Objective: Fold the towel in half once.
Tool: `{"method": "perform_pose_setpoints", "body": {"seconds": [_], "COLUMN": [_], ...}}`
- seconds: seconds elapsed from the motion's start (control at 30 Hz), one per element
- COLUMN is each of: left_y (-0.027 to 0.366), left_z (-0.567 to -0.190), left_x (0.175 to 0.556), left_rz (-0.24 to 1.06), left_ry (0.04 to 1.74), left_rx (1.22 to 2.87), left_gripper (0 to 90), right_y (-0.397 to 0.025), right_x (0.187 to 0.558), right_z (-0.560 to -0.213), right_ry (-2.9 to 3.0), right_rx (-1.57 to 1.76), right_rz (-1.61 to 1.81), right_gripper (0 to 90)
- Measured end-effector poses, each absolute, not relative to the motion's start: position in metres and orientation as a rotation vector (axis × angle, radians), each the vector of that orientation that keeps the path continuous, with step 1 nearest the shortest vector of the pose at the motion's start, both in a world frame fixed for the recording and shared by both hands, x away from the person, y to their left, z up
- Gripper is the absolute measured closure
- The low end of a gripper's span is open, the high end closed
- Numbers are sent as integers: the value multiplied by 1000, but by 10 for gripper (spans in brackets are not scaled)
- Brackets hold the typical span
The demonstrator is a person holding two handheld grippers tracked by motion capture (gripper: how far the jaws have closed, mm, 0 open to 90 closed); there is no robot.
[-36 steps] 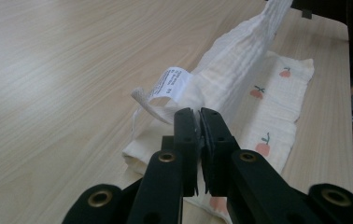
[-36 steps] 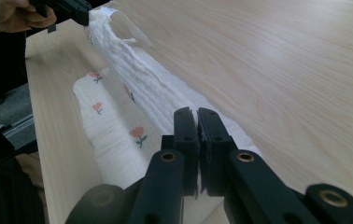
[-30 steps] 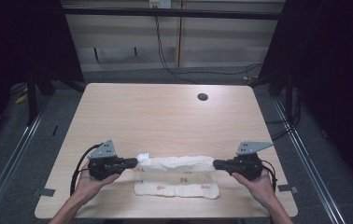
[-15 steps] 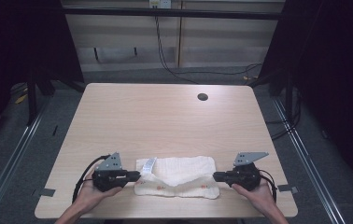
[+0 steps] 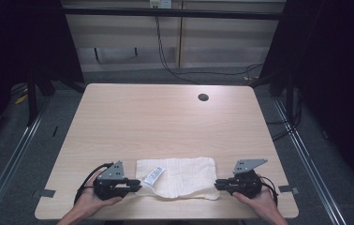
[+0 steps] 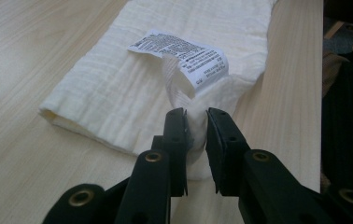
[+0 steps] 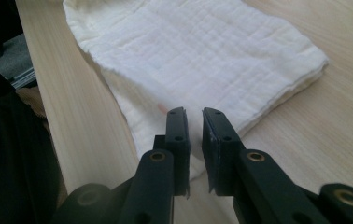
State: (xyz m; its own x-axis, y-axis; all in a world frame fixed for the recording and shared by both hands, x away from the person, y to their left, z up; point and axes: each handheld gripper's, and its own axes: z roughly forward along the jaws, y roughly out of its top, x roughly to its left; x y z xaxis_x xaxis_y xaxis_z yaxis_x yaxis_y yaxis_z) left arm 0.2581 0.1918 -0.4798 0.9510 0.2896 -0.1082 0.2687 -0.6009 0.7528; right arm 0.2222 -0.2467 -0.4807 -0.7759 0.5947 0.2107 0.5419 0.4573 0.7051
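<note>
One folded cloth (image 5: 177, 176), cream-white with a crinkled, gauze-like weave, lies flat in several layers near the front edge of one table (image 5: 165, 122) of pale wood grain with rounded corners; one white printed care label (image 5: 153, 176) sticks up at the cloth's left end; one small dark round hole (image 5: 203, 97) sits in the tabletop far from the cloth. Two black two-jaw grippers, each topped by a grey three-cornered plate: left gripper (image 6: 195, 123), jaws a narrow gap apart with a bunched corner of cloth pinched between them; right gripper (image 7: 193, 122), jaws parted by a narrow slit over the cloth's right corner, with nothing seen clamped between the tips.
</note>
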Motion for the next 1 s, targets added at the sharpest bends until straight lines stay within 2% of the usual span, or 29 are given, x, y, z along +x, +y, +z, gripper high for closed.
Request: {"method": "perform_pose_setpoints", "body": {"seconds": [0.3, 0.67, 0.8, 1.0], "left_y": [193, 210, 211, 202], "left_z": [-479, -467, -466, -475], "left_x": [252, 257, 262, 281], "left_rz": [2, -48, -33, 18], "left_ry": [394, 491, 516, 553], "left_rx": [2248, 2103, 2102, 2183], "left_gripper": [706, 556, 535, 571], "right_y": [-254, -243, -241, -235], "right_x": [215, 224, 228, 237], "right_z": [-477, -476, -475, -475], "right_ry": [2580, 2568, 2554, 2545], "right_rx": [1049, 1055, 1059, 1090], "right_rz": [1250, 1245, 1240, 1218], "right_gripper": [759, 683, 659, 581]}}
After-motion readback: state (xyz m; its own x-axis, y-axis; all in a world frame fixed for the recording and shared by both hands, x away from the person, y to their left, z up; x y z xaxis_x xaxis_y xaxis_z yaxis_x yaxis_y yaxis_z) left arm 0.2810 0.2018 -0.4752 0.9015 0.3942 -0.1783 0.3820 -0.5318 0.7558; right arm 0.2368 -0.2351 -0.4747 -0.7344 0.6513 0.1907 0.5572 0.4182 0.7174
